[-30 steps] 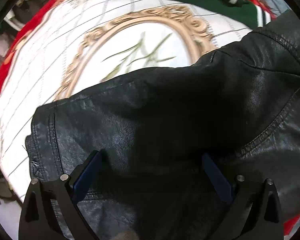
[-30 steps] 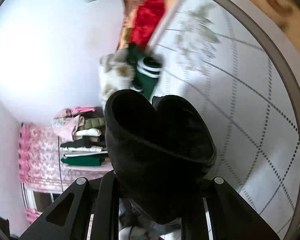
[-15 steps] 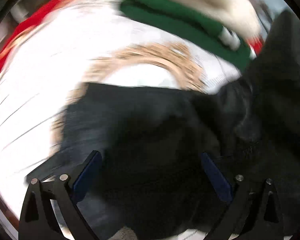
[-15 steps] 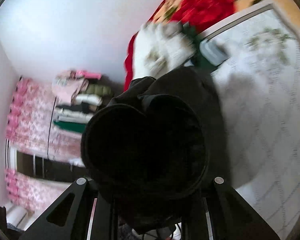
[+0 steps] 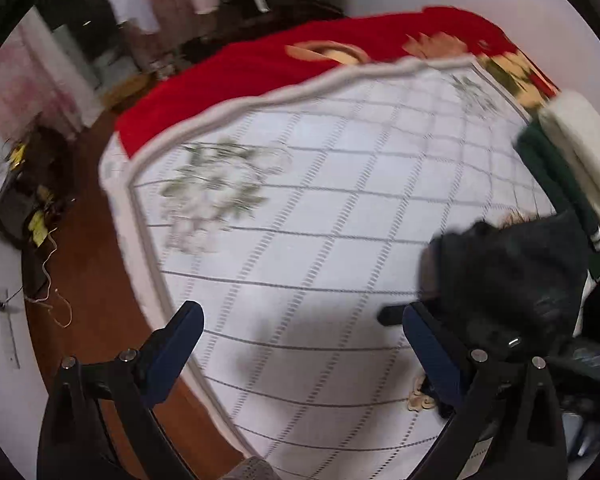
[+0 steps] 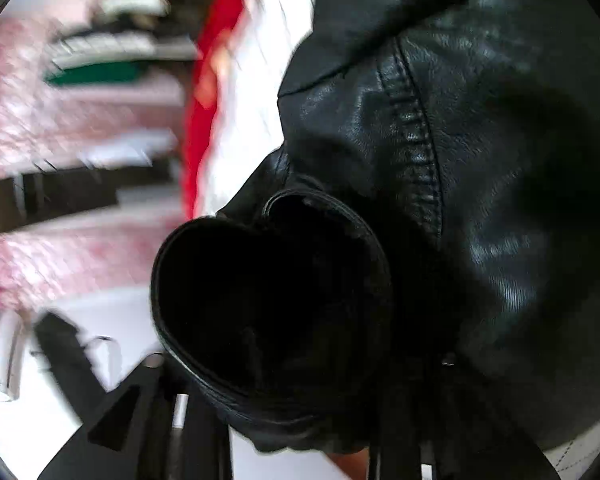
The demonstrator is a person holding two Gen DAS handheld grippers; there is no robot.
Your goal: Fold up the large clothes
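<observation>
The left gripper [image 5: 300, 332] swung off the jacket [image 5: 508, 280] to bare bedspread [image 5: 320, 240]; the jacket filled the right view's right side.

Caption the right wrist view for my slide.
Right gripper clamped on the cuff of a black leather jacket, red-edged white blanket behind.

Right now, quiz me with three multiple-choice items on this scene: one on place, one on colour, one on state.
1. Where does the green garment lie in the left wrist view?
A. right edge of the bed
B. on the floor
C. between the left claw's fingers

2. What colour borders the white quilt?
A. blue
B. red
C. yellow

3. The left claw is:
A. shut on cloth
B. open with nothing in it
C. out of view

Answers: A, it sits at the right beside the black leather jacket; B, red blanket; B, fingers spread over bare quilt.
</observation>
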